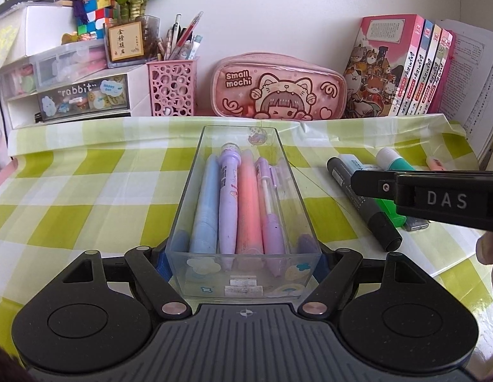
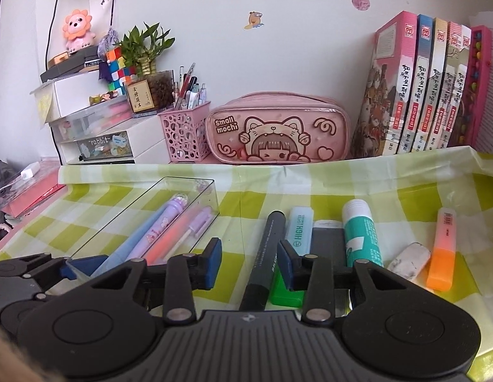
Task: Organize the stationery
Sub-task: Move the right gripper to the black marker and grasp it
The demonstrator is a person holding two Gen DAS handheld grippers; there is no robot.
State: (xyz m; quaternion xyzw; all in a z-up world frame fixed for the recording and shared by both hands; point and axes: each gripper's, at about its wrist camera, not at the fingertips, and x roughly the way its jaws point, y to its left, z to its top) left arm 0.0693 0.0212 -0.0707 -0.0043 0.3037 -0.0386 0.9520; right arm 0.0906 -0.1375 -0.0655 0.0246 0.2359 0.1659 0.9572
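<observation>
black marker (image 2: pixel 262 254) | lengthwise between right tool (image 2: pixel 249 262) pads | cap nearest

1. Home study desk, likely a child's, covered with a green-and-white checked cloth (image 2: pixel 310 187).
2. Cartoon stickers (image 2: pixel 254 19) on the plain wall behind.
3. Pink "Small mochi" pencil case (image 2: pixel 275 133) beside a pink pen holder (image 2: pixel 186 137) full of pens.
4. Row of illustrated books (image 2: pixel 421 86) standing at the right.
5. Small drawer unit (image 1: pixel 71 92), puzzle cube (image 1: pixel 95 9) and potted bamboo (image 2: pixel 144 51) at the left.
</observation>
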